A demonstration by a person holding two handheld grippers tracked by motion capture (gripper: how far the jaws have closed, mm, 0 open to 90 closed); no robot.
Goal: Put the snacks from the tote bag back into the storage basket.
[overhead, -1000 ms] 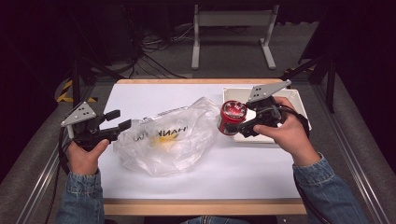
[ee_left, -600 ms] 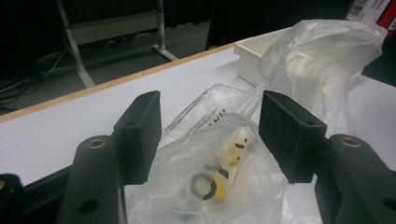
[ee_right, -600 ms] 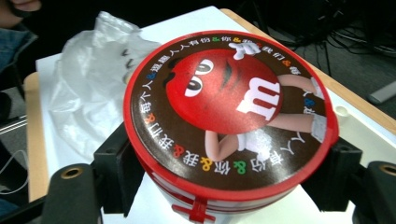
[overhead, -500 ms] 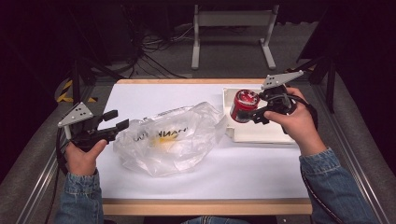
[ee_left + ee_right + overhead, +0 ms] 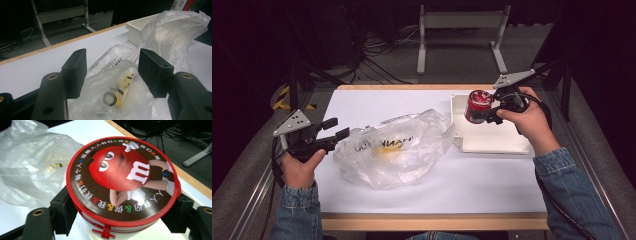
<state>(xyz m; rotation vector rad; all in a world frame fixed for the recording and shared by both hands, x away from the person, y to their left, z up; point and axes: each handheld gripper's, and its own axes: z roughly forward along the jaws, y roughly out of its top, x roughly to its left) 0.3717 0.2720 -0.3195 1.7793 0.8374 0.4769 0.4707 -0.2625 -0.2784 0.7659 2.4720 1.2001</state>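
A round red candy tub (image 5: 477, 106) with a cartoon lid (image 5: 122, 177) sits between the jaws of my right gripper (image 5: 488, 113), which is shut on its sides (image 5: 121, 211). The tub hangs upright over the far part of a white tray (image 5: 492, 142) at the table's right. A crumpled clear plastic bag (image 5: 397, 147) with yellow and black print lies mid-table. My left gripper (image 5: 337, 129) stands open at the bag's left edge. In the left gripper view the bag (image 5: 120, 92) lies low between and beyond the spread jaws (image 5: 112, 67), with the pads not pressing on it.
The white tabletop (image 5: 437, 195) has a wooden rim at front and back. The tray's corner (image 5: 140, 27) shows behind the bag in the left gripper view. A metal stand (image 5: 462, 22) and cables lie on the floor beyond the table.
My right gripper has carried the tub to the right and farther back, from beside the bag to over the tray. The left gripper and the bag have stayed put.
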